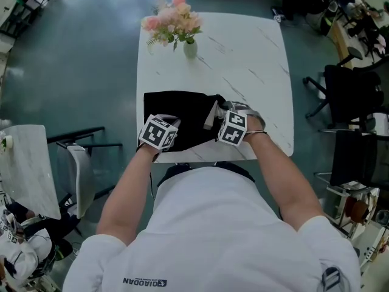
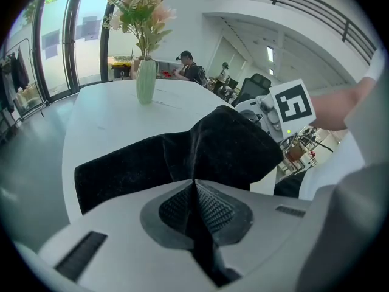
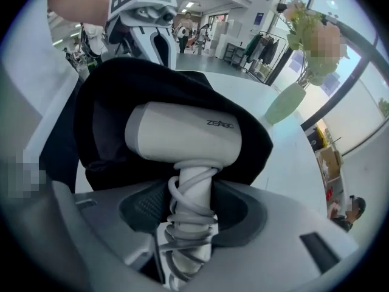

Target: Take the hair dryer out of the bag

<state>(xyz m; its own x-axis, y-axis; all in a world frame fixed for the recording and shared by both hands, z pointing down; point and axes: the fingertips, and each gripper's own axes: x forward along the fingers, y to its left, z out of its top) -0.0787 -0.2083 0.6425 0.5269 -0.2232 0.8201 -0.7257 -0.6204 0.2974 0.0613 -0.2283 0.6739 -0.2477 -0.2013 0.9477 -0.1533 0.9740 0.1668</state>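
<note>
A black fabric bag [image 1: 182,111] lies on the near part of the white marble table [image 1: 249,66]. My left gripper [image 1: 161,132] is at its near left corner; in the left gripper view it [image 2: 196,208] is shut on a fold of the bag [image 2: 182,157]. A white hair dryer [image 3: 182,140] sits in the bag's open mouth [image 3: 152,84], its handle with the cord wound round it pointing at me. My right gripper [image 3: 193,205] is open, with that handle between its jaws. In the head view the right gripper [image 1: 230,123] is at the bag's right end, beside the dryer [image 1: 211,114].
A pale green vase of pink flowers [image 1: 189,46] stands at the table's far left, also seen from both grippers [image 2: 146,81] [image 3: 285,105]. A chair [image 1: 79,163] stands left of the table and black office chairs [image 1: 346,96] to the right.
</note>
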